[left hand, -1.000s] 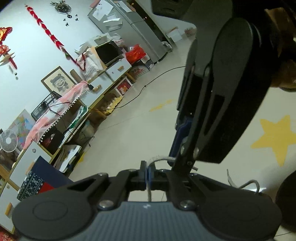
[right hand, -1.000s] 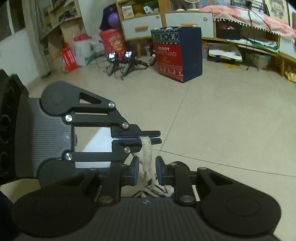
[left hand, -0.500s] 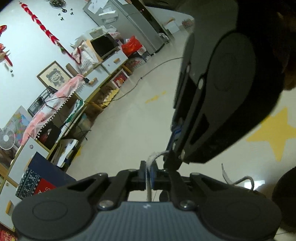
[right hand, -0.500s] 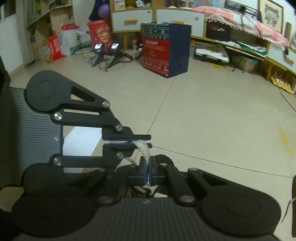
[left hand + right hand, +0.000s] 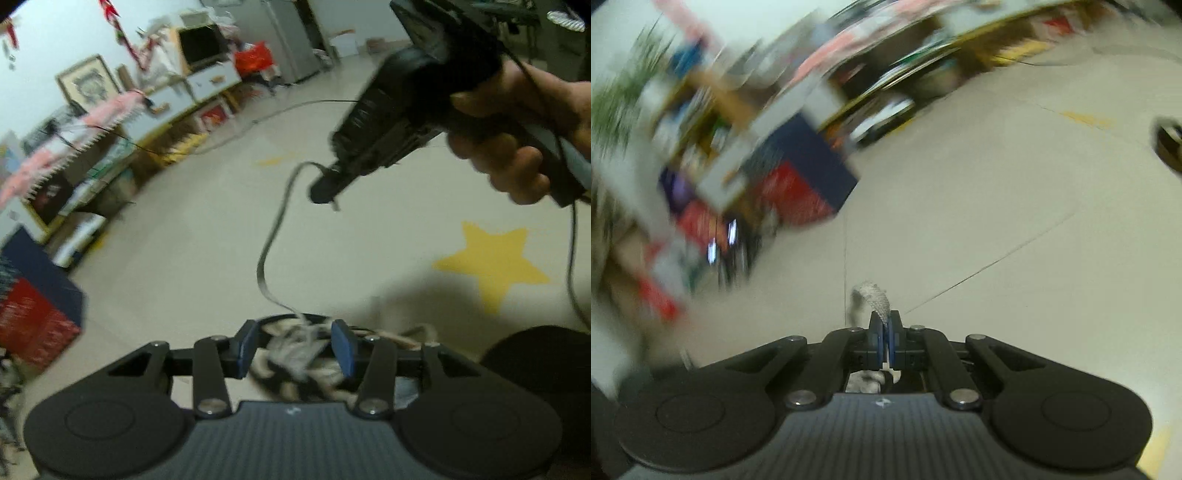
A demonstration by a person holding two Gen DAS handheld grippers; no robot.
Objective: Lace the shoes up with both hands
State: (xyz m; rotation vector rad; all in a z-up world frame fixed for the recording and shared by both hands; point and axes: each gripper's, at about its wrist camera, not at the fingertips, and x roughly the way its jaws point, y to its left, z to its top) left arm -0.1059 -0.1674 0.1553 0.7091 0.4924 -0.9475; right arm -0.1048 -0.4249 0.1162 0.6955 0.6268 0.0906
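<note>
In the left wrist view my left gripper (image 5: pixel 295 347) hovers over a dark shoe (image 5: pixel 291 369) with pale laces. Its jaws are opening and the blue pads (image 5: pixel 245 349) stand apart, pressing on nothing. A flat grey lace (image 5: pixel 275 229) rises from the shoe in a slack curve to my right gripper (image 5: pixel 323 192), which a hand (image 5: pixel 517 129) holds up at the upper right. In the right wrist view the right gripper (image 5: pixel 884 332) is shut on that lace, whose woven end (image 5: pixel 875 299) sticks out past the pads.
The floor is pale tile with a yellow star (image 5: pixel 495 258) to the right. A red and navy box (image 5: pixel 33 314) and cluttered shelves (image 5: pixel 110 147) line the left side. A thin cable (image 5: pixel 572 258) hangs from the right hand. The right wrist background is motion-blurred.
The left gripper, earlier shut on the lace, has parted its jaws and let go. The right gripper closed on the lace, rolled, and swung up and away, drawing the lace out.
</note>
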